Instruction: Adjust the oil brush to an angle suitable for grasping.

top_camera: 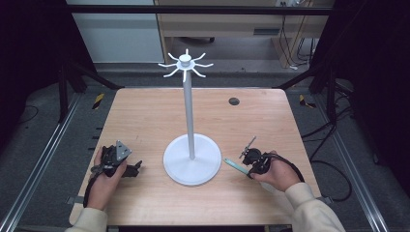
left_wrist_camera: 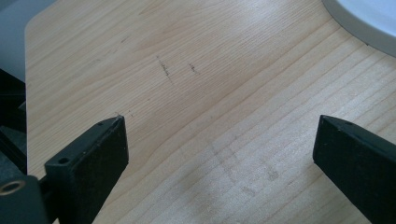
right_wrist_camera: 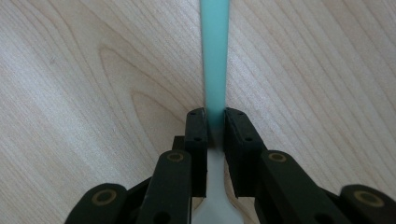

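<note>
A white stand (top_camera: 189, 116) with a round base (top_camera: 179, 169) and a ring of hooks (top_camera: 186, 64) at its top rises from the middle of the wooden table (top_camera: 145, 116). To the right of the base, my right gripper (top_camera: 246, 165) (right_wrist_camera: 215, 116) is low over the table and shut on a thin teal utensil handle (top_camera: 234, 165) (right_wrist_camera: 215, 56). The handle points toward the base, and a white part (right_wrist_camera: 214, 205) of the utensil shows behind the jaws. My left gripper (top_camera: 137, 167) (left_wrist_camera: 215, 135) rests left of the base, open, with bare wood between its jaws. A corner of the base (left_wrist_camera: 369, 18) appears ahead of it.
A small dark round hole (top_camera: 234, 101) sits in the table's far right area. The table's left edge (left_wrist_camera: 27, 93) lies close to my left gripper. Metal rails (top_camera: 43, 159) and cables (top_camera: 333, 169) run along the floor on both sides.
</note>
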Demonstrator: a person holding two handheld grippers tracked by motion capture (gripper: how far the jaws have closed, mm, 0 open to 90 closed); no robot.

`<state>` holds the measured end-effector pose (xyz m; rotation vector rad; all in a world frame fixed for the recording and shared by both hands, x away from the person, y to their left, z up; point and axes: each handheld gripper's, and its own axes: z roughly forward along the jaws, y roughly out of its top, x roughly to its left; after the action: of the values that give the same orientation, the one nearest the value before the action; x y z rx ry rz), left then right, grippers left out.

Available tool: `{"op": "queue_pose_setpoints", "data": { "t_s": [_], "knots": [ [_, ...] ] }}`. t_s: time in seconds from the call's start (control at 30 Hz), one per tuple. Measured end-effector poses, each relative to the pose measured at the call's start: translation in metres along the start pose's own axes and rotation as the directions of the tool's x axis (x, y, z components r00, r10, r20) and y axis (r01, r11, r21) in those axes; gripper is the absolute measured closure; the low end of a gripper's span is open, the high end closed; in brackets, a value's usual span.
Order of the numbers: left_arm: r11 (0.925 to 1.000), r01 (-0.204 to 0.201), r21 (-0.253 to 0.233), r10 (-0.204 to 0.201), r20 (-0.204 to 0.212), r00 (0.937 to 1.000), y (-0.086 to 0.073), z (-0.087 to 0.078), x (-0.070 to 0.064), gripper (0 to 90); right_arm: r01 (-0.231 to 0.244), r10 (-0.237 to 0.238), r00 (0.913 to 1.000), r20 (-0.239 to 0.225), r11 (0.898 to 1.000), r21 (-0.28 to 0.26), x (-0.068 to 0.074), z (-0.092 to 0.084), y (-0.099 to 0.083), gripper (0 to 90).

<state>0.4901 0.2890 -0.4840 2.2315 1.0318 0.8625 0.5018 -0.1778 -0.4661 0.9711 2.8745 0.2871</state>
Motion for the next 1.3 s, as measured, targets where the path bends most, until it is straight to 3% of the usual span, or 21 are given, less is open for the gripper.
{"op": "queue_pose_setpoints", "data": {
  "t_s": [0.43,0.83,1.03,1.23,1.3],
  "knots": [
    [1.0000,0.002,-0.002,-0.002,-0.001,1.0000,0.000,-0.001,0.001,2.9,0.006,-0.006,0.9999,0.010,1.000,0.018,0.001,0.000,0.003,82.0],
    [1.0000,0.004,-0.001,-0.004,-0.003,1.0000,0.000,-0.001,0.001,2.9,-0.024,0.026,0.9992,0.031,0.997,-0.076,-0.004,-0.021,0.001,82.3],
    [1.0000,0.009,-0.004,-0.009,-0.005,1.0000,-0.001,-0.001,0.002,2.9,-0.052,0.060,0.9969,0.051,0.987,-0.155,-0.008,-0.043,0.004,82.2],
    [0.9999,0.014,-0.007,-0.014,-0.007,0.9999,-0.001,-0.001,0.002,2.9,-0.073,0.094,0.9930,0.072,0.963,-0.258,-0.011,-0.061,0.009,82.2],
    [0.9997,0.021,-0.010,-0.021,-0.015,0.9997,-0.001,-0.002,0.004,2.9,-0.062,0.094,0.9901,0.105,0.959,-0.276,-0.011,-0.064,0.011,82.2]
  ]
}}
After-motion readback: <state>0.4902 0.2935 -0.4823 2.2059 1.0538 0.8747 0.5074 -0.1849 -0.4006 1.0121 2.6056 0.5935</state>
